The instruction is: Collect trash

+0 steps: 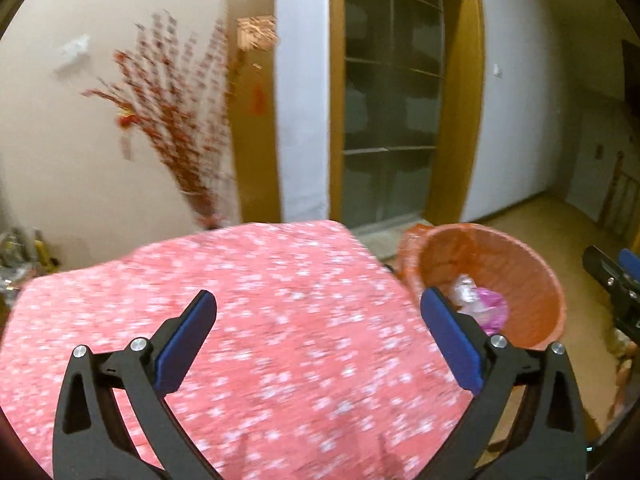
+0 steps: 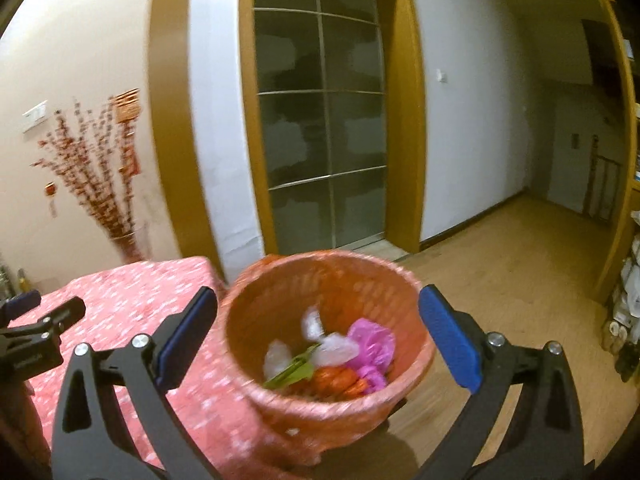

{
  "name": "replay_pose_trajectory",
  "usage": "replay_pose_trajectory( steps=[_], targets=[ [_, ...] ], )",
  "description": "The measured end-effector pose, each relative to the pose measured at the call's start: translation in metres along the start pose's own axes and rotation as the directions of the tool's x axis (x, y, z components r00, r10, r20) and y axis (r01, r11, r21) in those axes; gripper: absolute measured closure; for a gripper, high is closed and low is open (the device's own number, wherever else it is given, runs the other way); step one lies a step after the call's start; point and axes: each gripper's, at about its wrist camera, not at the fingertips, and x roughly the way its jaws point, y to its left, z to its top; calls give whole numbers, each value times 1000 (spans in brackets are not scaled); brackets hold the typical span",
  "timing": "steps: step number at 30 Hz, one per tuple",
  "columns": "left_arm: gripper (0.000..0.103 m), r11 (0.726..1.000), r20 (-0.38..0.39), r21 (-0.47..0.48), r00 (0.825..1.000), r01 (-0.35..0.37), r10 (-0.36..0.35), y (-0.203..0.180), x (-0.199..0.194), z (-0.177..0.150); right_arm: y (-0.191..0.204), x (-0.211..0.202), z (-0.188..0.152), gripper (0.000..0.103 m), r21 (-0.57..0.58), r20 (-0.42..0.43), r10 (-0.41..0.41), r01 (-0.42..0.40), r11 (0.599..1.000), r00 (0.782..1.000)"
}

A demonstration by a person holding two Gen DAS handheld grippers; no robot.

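Both views blurred by motion; fine detail soft throughout.

Left gripper [image 1: 319, 308]: jaws spread wide, nothing between the blue pads. Below it, a table under a red cloth with small white flowers [image 1: 280, 320]; pattern smeared, near edge cut off by the frame. The cloth appears bare where visible, though the gripper's black arms hide the lower part.

Right gripper [image 2: 319, 304]: jaws also spread wide, holding nothing. Between the fingers, farther off, an orange woven wastebasket [image 2: 280, 412] lined with a thin orange bag. It stands on the wood floor [image 2: 500, 248] just beside the table's corner; its base is hidden by its own body and dark shadow.

Trash lies inside the basket: a pink plastic bag [image 2: 370, 340], clear crumpled wrappers [image 2: 334, 348], a green leafy scrap [image 2: 296, 370], something orange-red [image 2: 334, 380] at the bottom, kind unclear. In the left wrist view only the pink and clear pieces show; the right finger covers part of the basket's rim.

Each gripper shows at the other view's edge, cut off.

Behind: frosted glass sliding door [image 2: 320, 128] in a yellow wood frame, red-berry branches [image 1: 176, 120] against the wall, their vase mostly hidden behind the table. Clutter at the far right edge, too dark to identify.
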Motion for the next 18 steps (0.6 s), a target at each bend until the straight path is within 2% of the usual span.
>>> replay_pose_trajectory(
  steps=[3, 6, 10, 18],
  targets=[
    [2, 998, 21, 5, 998, -64, 64, 9, -19, -9, 14, -13, -7, 5, -18, -3, 25, -25, 1000, 1000],
    [2, 996, 17, -15, 995, -93, 93, 18, -31, -18, 24, -24, -14, 5, -34, 6, 35, -35, 999, 999],
    [2, 993, 13, -54, 995, -103, 104, 25, -43, -27, 36, -35, -22, 4, -78, 12, 21, -20, 997, 1000],
    [2, 993, 26, -69, 995, -96, 98, 23, -61, -34, 48, -61, -33, 5, -143, 58, -20, 28, 989, 998]
  ],
)
